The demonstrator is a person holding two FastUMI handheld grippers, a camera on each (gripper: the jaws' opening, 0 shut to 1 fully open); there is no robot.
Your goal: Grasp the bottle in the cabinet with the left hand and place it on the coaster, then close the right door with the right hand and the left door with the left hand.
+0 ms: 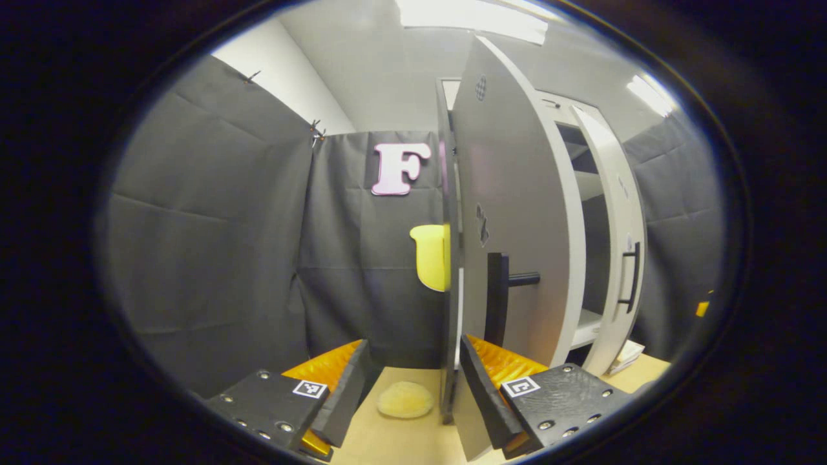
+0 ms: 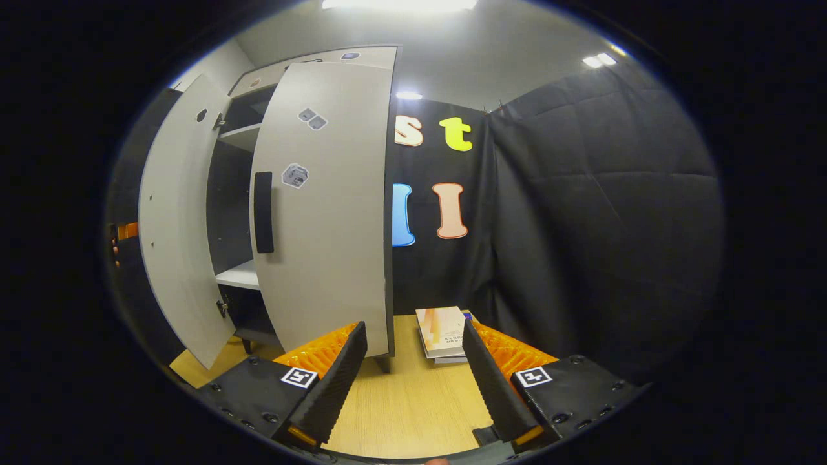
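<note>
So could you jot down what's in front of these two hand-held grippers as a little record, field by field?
cabinet doors: left door and right door both open
coaster: on the table, nothing on it
books: stack on the table beside the cabinet
left hand-held gripper: open, empty
right hand-held gripper: open, empty
bottle: not made out

Both grey cabinet doors stand open: the left door [image 1: 510, 213] with its black handle [image 1: 497, 297], and the right door [image 2: 329, 213]. A round pale coaster [image 1: 405, 400] lies flat on the counter [image 1: 400, 439].
</note>
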